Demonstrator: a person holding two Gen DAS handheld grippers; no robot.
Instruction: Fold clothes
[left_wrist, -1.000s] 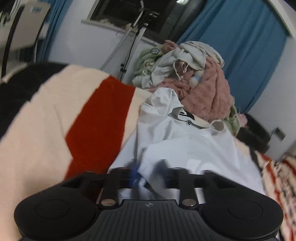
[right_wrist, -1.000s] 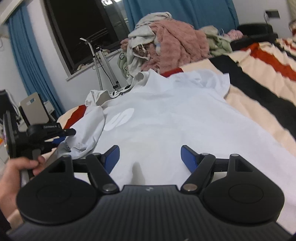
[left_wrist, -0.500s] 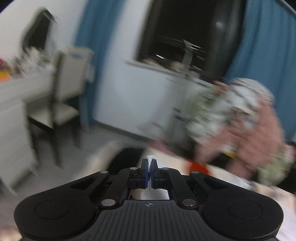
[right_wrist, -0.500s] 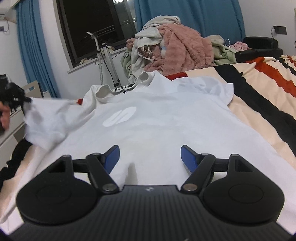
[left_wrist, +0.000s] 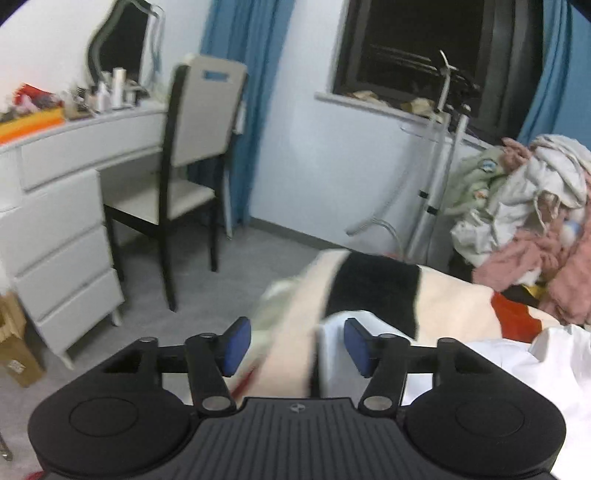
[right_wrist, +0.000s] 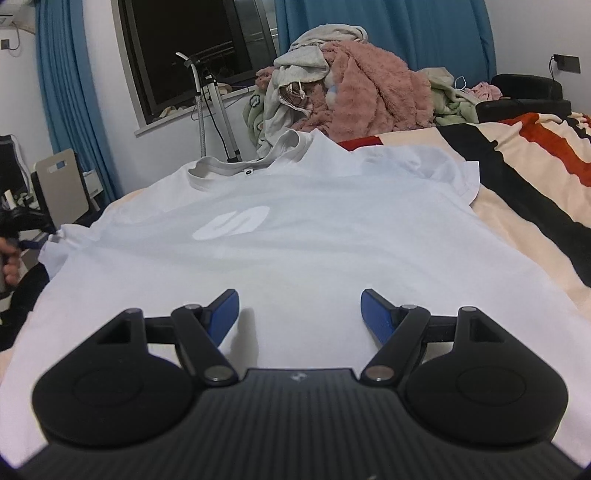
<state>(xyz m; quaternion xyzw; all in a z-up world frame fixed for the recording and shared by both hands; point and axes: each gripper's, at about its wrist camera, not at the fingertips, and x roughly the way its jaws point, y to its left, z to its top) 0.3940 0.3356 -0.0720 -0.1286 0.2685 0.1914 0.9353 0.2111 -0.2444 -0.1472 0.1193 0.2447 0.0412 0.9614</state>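
1. A white T-shirt (right_wrist: 295, 236) lies spread face up on the bed, over a striped blanket (right_wrist: 524, 184). Its collar points toward the window and its hem is nearest the person. I'd say it was flattened this way so the sides can be folded in cleanly.
2. The right tongs (right_wrist: 300, 314) hover low over the lower middle of the shirt. Their blue pads are spread wide and grip nothing; the cloth under them is smooth.
3. The left tongs (left_wrist: 293, 345) are out at the bed's left edge, also released and empty. A bit of white cloth, probably the shirt's sleeve, lies just beside the right-hand pad, but nothing is pinched between the pads.
4. From the right-hand camera the left sleeve (right_wrist: 59, 243) looks drawn out toward that hand's tool at the frame edge. Whether it touches the tool there is too small to tell.
5. The far sleeve (right_wrist: 458, 170) is a little bunched near the blanket's black stripe, so it may need tidying before a fold.
6. As for containers, I see no basket or bin. Unfolded laundry sits in a loose heap (right_wrist: 354, 88) at the head of the bed, pink fleece under a grey garment.
7. By the look of it, folding proper has not yet begun.
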